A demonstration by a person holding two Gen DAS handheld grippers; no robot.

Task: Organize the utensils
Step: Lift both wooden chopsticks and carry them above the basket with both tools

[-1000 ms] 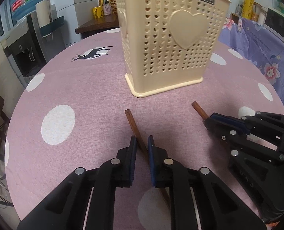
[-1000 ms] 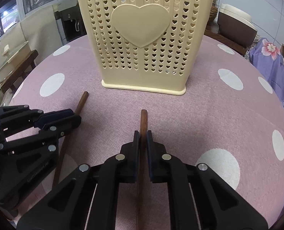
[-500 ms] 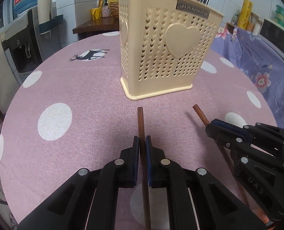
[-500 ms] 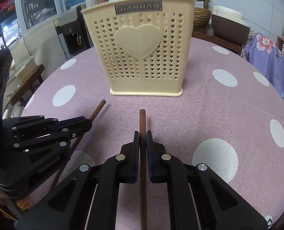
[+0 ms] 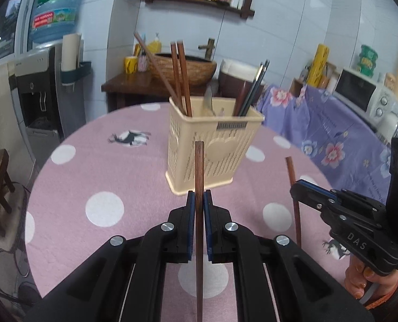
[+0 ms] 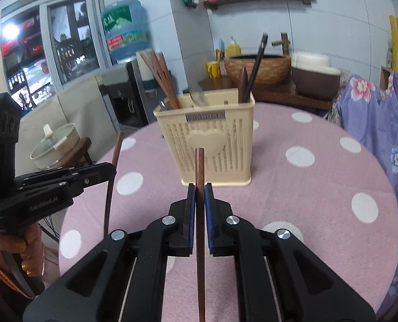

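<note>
A cream perforated utensil holder (image 5: 215,147) with a heart stands on the pink dotted table (image 5: 97,166); it also shows in the right wrist view (image 6: 212,145). It holds several chopsticks and utensils. My left gripper (image 5: 199,201) is shut on a brown chopstick (image 5: 199,166), lifted above the table in front of the holder. My right gripper (image 6: 199,193) is shut on another brown chopstick (image 6: 199,166), also lifted. Each gripper shows in the other's view: the right one (image 5: 301,187) with its chopstick (image 5: 293,185), the left one (image 6: 107,169) with its chopstick (image 6: 113,171).
A water dispenser (image 5: 35,86) stands behind the table at the left. A dark side table with a woven bowl (image 5: 188,67) is behind the holder. A microwave (image 5: 360,94) sits on a purple flowered cloth at the right. A stool with a pot (image 6: 56,145) is at the left.
Both grippers have risen from the table, each lifting its chopstick, and pulled back from the holder. The left gripper closed fully on its chopstick, which now points straight ahead.
</note>
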